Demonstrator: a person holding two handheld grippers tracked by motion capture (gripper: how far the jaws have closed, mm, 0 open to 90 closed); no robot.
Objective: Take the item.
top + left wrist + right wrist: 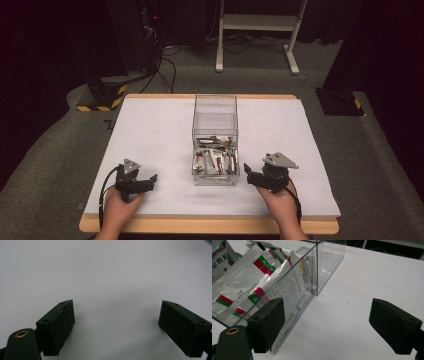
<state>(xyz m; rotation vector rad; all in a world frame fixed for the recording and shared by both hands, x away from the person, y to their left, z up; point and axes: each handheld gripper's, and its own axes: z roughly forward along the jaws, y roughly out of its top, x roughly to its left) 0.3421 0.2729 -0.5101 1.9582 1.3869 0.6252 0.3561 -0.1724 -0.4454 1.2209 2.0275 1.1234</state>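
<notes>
A clear plastic box (215,120) stands in the middle of the white table (150,130). Its near half holds several silver sachets (215,161) with red and green stripes. My left gripper (150,181) rests at the near left, open, with bare table between its jaws (116,322). To the right of the box, my right gripper (248,174) is open and close to the near right corner. In the right gripper view the box wall (312,272) and sachets (262,277) lie just beyond the left jaw, and the gripper (327,320) holds nothing.
Beyond the table are a white stand's legs (255,30), cables (165,65) on grey carpet, and yellow-black striped bases (100,100) at the left and another at the right (345,102). The far half of the box holds nothing.
</notes>
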